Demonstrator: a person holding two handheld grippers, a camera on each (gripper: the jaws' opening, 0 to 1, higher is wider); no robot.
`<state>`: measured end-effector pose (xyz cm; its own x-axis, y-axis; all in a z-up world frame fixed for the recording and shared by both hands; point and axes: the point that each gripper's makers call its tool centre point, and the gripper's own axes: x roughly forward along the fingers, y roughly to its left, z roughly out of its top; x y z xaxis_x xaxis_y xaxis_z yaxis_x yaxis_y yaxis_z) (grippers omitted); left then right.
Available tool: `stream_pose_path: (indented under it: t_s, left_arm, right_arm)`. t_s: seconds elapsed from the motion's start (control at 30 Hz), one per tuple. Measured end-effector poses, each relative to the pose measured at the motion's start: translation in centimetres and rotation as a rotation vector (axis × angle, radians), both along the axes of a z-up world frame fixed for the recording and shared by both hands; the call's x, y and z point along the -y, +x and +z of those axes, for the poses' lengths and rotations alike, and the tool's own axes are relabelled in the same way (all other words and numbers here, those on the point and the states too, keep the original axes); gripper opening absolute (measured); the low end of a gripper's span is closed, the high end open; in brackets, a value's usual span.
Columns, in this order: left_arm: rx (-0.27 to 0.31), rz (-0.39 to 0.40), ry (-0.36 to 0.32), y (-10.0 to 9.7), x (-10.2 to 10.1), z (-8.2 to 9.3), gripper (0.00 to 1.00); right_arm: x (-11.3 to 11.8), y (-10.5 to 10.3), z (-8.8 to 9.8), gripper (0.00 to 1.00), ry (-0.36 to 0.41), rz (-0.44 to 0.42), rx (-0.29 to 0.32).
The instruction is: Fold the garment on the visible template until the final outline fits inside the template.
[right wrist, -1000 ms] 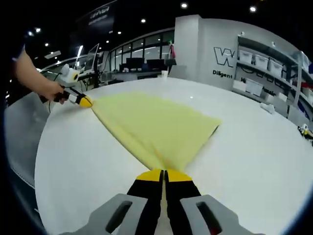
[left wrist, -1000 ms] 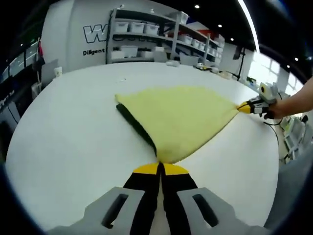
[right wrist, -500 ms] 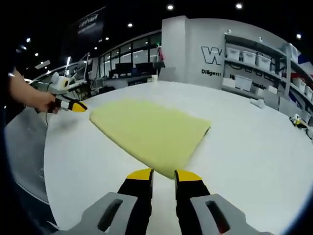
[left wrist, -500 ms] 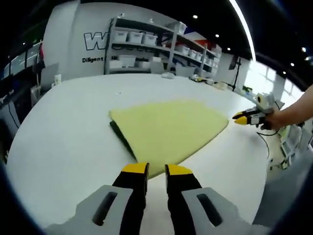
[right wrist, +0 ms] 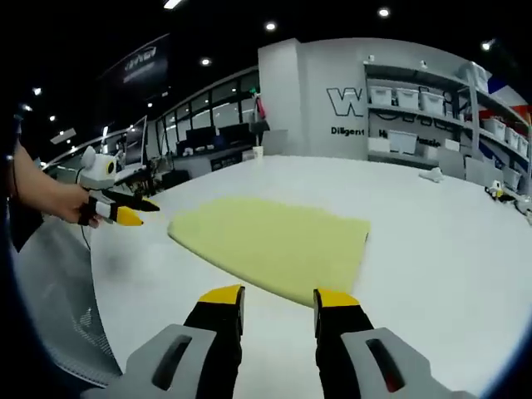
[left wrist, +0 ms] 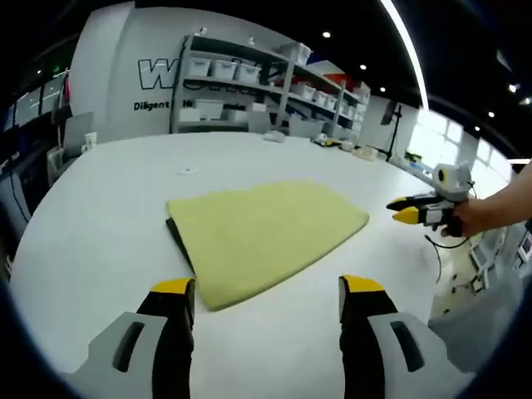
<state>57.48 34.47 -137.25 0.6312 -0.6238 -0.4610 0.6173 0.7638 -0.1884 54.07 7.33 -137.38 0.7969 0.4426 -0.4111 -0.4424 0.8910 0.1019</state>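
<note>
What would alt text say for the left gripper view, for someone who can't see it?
A folded yellow garment lies flat on a white table, with a dark edge showing along one side. The left hand-held gripper rises from the bottom with its jaws wide open and apart from the cloth. At the right, a person's hand holds the right hand-held gripper, also clear of the cloth.

One yellow garment [left wrist: 266,233] lies folded flat on one round white counter [left wrist: 100,208], with a single dark edge [left wrist: 178,241] peeking from under its 9 o'clock side in the left gripper view. Two grippers are about: the left gripper [left wrist: 268,291] and the right gripper [right wrist: 278,297], each with two yellow-tipped fingers [left wrist: 173,288] spread apart. One shelf rack [left wrist: 249,79] of white bins stands at 12 o'clock; the bins are too many and small to count.
</note>
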Motion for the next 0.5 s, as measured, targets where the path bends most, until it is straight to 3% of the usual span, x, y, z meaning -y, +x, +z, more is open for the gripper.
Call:
stream_pose_path:
  t_s: [0.23, 0.3, 0.37, 0.5]
  left_arm:
    - [-0.007, 0.009, 0.007, -1.1, 0.1, 1.1, 0.79]
    - [-0.012, 0.011, 0.019, -1.6, 0.2, 1.0, 0.88]
    - [-0.026, 0.027, 0.014, -1.8, 0.0, 0.9, 0.91]
    - [-0.015, 0.031, -0.002, -1.9, 0.4, 1.3, 0.93]
  right_arm:
    - [-0.7, -0.3, 1.1, 0.48, 0.026, -0.026, 0.001]
    - [-1.2, -0.3, 1.4, 0.60, 0.085, -0.055, -0.019]
    - [-1.3, -0.5, 1.3, 0.71, 0.074, -0.048, -0.019]
    - [-1.2, -0.8, 1.2, 0.79, 0.063, -0.055, -0.035]
